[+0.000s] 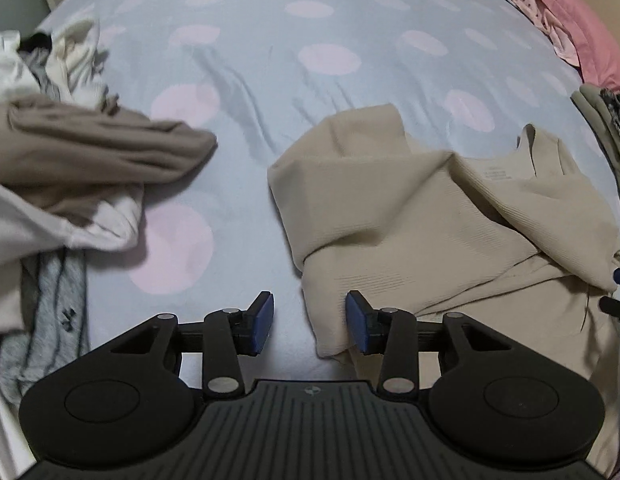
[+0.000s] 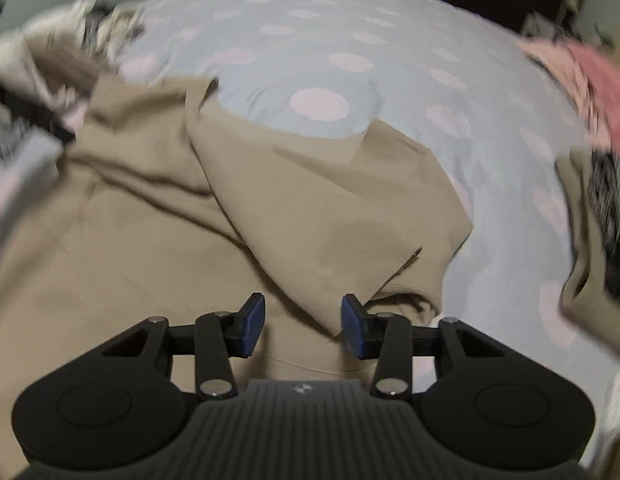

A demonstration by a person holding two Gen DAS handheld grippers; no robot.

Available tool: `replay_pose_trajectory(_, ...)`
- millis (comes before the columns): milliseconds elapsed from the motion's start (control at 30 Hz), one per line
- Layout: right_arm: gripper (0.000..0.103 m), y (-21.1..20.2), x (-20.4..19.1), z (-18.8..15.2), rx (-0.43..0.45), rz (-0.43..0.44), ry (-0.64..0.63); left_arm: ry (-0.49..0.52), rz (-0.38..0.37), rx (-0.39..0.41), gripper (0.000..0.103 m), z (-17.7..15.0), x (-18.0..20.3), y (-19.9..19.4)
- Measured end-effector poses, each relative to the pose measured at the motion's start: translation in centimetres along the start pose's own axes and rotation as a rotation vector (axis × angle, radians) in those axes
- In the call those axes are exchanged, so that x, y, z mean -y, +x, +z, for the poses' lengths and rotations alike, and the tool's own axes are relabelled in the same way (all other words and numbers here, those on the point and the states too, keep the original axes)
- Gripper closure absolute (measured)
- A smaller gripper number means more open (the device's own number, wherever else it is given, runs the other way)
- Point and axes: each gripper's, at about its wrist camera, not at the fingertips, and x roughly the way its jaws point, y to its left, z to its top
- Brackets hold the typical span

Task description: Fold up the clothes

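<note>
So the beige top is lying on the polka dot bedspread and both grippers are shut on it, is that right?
Not quite. The beige top does lie on the polka dot bedspread, but both grippers are open. The left wrist view shows the left gripper with its jaws apart and gripping nothing; the right wrist view shows the same for the right gripper.

The left pile [image 1: 50, 152] is running off the left wrist view's left edge; a grey-green garment [image 1: 602, 128] is being cut by its right edge, as is the beige top [image 1: 450, 220] at lower right; in the right wrist view motion is blurring the far-left heap [image 2: 50, 56], the pink cloth [image 2: 590, 80] and a dark patterned item [image 2: 610, 208] too much to identify.
</note>
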Motion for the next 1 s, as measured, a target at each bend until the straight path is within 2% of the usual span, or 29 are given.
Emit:
replay_pose_trajectory(33, 0.07, 0.5, -0.1, -0.1, -0.006, -0.027, -0.028, 0.0, -0.001, -0.004, 0.067, -0.1, 0.0, 0.2)
replay_pose_trajectory(67, 0.092, 0.8, 0.1, 0.0, -0.008, -0.046, -0.035, 0.008, -0.002, -0.006, 0.071, -0.1, 0.0, 0.4)
replay_pose_trajectory(100, 0.101, 0.8, 0.5, 0.2, -0.003, -0.052, -0.021, 0.015, -0.004, -0.008, 0.075, -0.2, 0.1, 0.5)
replay_pose_trajectory(200, 0.101, -0.1, 2.3, 1.2, 0.034, -0.051, 0.06, 0.015, -0.013, -0.018, 0.084, -0.2, 0.4, 0.6)
replay_pose_trajectory(333, 0.101, -2.4, 6.5, 3.3, 0.127, -0.049, 0.249, 0.039, 0.006, -0.029, 0.088, -0.1, 0.9, 1.0)
replay_pose_trajectory(400, 0.1, -2.6, 8.5, 4.1, 0.147, -0.088, 0.314, 0.038, 0.006, -0.033, 0.088, -0.1, 0.9, 1.2)
replay_pose_trajectory(467, 0.091, -2.2, 10.1, 4.5, 0.148, -0.141, 0.363, 0.033, 0.005, -0.034, 0.088, -0.2, 0.7, 1.3)
replay_pose_trajectory(533, 0.087, -1.9, 11.3, 4.6, 0.147, -0.19, 0.401, 0.033, 0.001, -0.033, 0.088, -0.2, 0.7, 1.2)
replay_pose_trajectory(567, 0.087, -1.8, 11.7, 4.5, 0.144, -0.187, 0.41, 0.035, 0.0, -0.033, 0.088, -0.2, 0.7, 1.2)
replay_pose_trajectory(633, 0.086, -1.5, 12.3, 4.0, 0.126, -0.146, 0.443, 0.039, -0.001, -0.032, 0.088, -0.2, 0.7, 1.2)
replay_pose_trajectory(700, 0.078, -1.0, 12.9, 3.5, 0.1, -0.071, 0.5, 0.044, -0.002, -0.031, 0.088, -0.2, 0.8, 1.2)
replay_pose_trajectory(867, 0.078, 0.7, 13.1, 3.0, 0.056, 0.087, 0.598, 0.048, 0.004, -0.036, 0.088, 0.0, 1.0, 1.2)
replay_pose_trajectory(1000, 0.078, 1.8, 11.7, 2.9, 0.027, 0.105, 0.578, 0.048, 0.003, -0.037, 0.088, 0.1, 1.0, 1.1)
